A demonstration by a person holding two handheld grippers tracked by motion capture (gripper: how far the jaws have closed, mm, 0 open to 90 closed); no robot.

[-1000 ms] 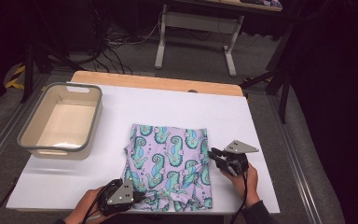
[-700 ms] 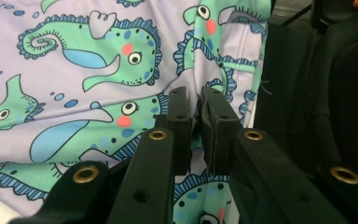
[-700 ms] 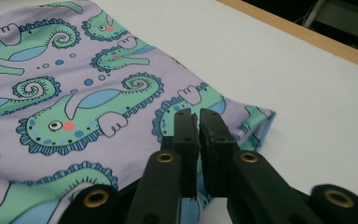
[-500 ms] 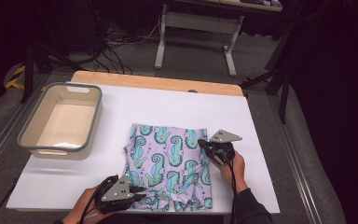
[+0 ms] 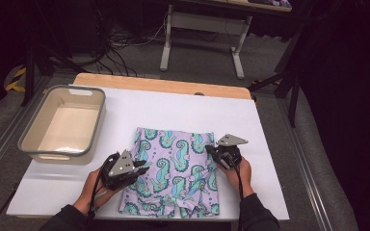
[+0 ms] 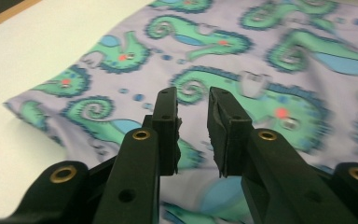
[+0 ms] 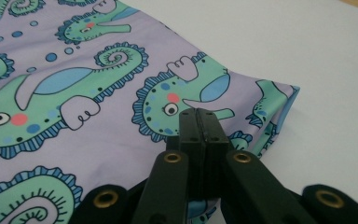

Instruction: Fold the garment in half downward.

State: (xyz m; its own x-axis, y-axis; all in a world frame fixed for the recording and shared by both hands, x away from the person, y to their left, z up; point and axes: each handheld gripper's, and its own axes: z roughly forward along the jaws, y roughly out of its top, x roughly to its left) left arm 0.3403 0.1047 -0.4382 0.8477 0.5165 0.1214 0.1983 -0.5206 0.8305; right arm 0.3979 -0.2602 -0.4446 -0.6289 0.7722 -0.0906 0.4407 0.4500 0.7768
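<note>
Hovering over seahorse-print shorts (image 5: 173,173) on white table (image 5: 270,130): left gripper (image 6: 193,126) narrowly parted, just opening, empty; right gripper (image 7: 199,135) pinching shorts' edge.

The white tabletop (image 5: 183,108) has a bare wooden strip (image 5: 164,85) along its far edge and metal rails (image 5: 0,149) along both sides. Beyond it lies grey carpeted floor (image 5: 197,67), where a tangle of black cables (image 5: 120,41) runs beside the white metal legs of another desk (image 5: 200,36). The room's edges are dark, with black curtain (image 5: 347,96) on the right and a yellow-and-black striped marking (image 5: 17,79) at far left.
</note>
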